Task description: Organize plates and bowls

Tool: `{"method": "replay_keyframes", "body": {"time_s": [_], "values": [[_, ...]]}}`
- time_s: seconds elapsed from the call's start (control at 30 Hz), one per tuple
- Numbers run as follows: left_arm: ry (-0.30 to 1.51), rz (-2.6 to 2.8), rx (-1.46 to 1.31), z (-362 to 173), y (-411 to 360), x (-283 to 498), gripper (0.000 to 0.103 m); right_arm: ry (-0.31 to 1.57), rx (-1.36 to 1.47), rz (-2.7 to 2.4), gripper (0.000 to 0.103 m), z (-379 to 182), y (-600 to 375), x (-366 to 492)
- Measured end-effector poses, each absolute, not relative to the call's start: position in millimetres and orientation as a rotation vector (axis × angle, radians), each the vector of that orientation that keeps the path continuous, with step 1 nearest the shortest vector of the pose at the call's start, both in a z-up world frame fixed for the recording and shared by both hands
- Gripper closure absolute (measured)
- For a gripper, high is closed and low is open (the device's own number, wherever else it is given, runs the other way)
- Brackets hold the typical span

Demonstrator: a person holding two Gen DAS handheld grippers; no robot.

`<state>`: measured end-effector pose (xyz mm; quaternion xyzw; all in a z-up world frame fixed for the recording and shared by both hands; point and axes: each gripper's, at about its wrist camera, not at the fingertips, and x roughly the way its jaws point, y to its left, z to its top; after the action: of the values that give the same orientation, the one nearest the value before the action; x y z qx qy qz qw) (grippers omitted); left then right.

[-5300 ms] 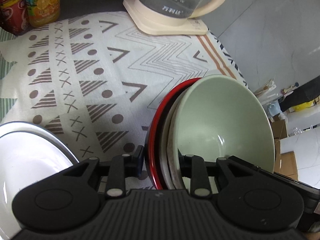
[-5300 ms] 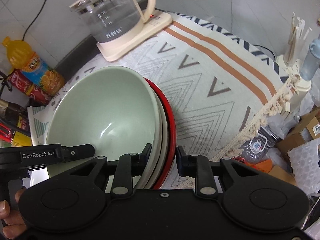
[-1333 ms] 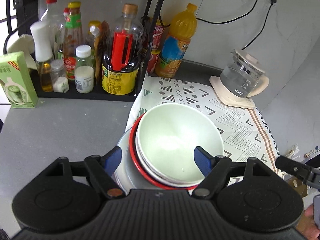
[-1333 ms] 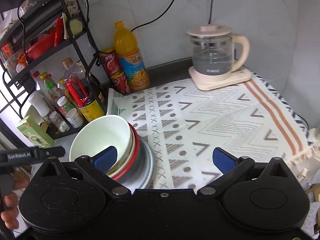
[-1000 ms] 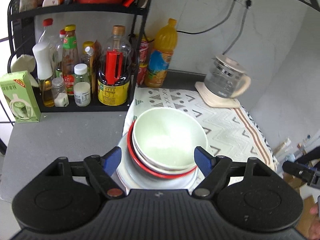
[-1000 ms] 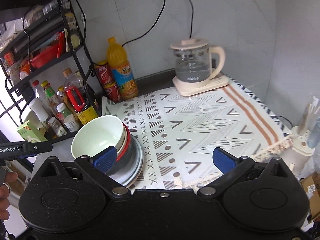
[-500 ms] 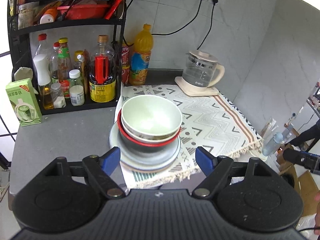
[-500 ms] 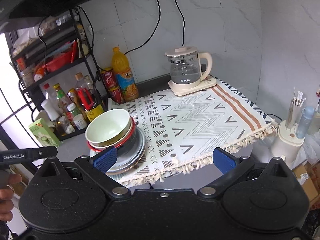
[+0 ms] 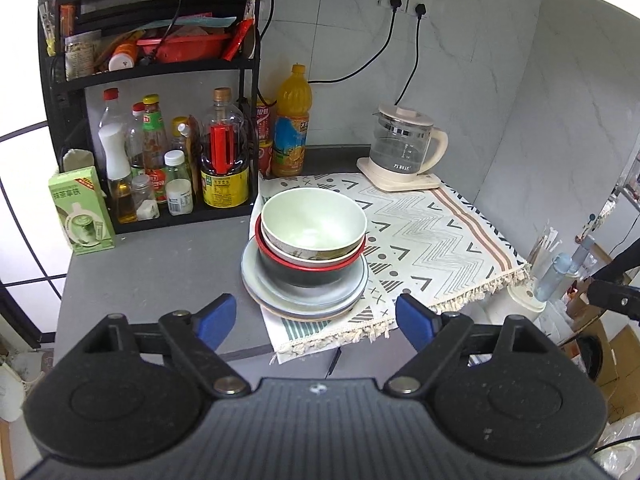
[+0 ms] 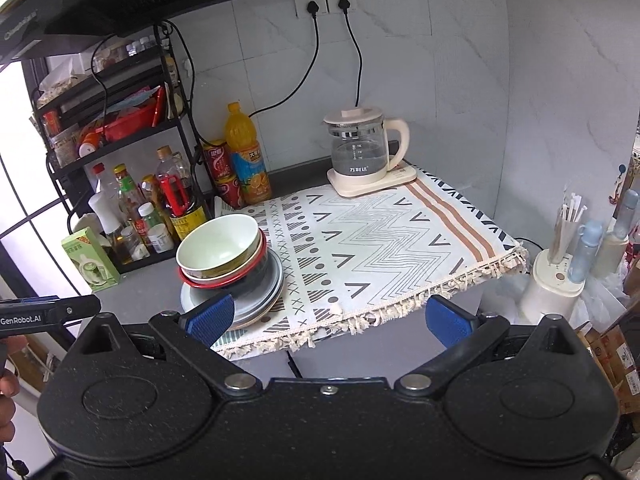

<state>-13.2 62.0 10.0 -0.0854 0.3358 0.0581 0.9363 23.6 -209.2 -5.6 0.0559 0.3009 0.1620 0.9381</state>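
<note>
A pale green bowl [image 9: 314,220] [image 10: 218,246] sits nested on top of a cream bowl and a red-rimmed black bowl [image 9: 308,274]. These rest on stacked grey plates [image 9: 264,286] [image 10: 272,280] at the left edge of the patterned cloth [image 9: 432,232]. My left gripper [image 9: 316,320] hangs open, well back from the stack, with nothing between its blue pads. Off the counter's front edge my right gripper [image 10: 328,316] is open and empty too.
A black rack [image 9: 160,80] with bottles and sauces stands at the back left, a green carton [image 9: 80,212] beside it. An orange drink bottle [image 9: 290,120] and a glass kettle [image 9: 400,148] stand by the wall. A holder with straws [image 10: 558,264] stands off to the right.
Both grippers let go of the nested bowls, which now sit on the grey plates. They have opened wide and pulled back and up from the counter.
</note>
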Motion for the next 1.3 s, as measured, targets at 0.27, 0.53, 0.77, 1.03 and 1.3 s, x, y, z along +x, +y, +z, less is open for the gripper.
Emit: {"method": "replay_keyframes", "body": {"time_s": [0.27, 0.53, 0.77, 1.03, 1.3], "values": [[0.731, 0.113, -0.163, 8, 52, -26, 0.013, 0.657, 0.105, 0.34, 0.0, -4, -211, 7], [0.734, 0.11, -0.17, 11, 46, -27, 0.012, 0.648, 0.097, 0.337, 0.0, -4, -216, 3], [0.734, 0.111, -0.167, 12, 42, -27, 0.012, 0.645, 0.078, 0.341, 0.0, -2, -220, 5], [0.743, 0.106, -0.162, 12, 39, -25, 0.012, 0.637, 0.075, 0.334, 0.0, -3, -221, 5], [0.75, 0.111, -0.18, 8, 41, -21, 0.012, 0.638, 0.073, 0.338, 0.0, -3, -220, 5]]}}
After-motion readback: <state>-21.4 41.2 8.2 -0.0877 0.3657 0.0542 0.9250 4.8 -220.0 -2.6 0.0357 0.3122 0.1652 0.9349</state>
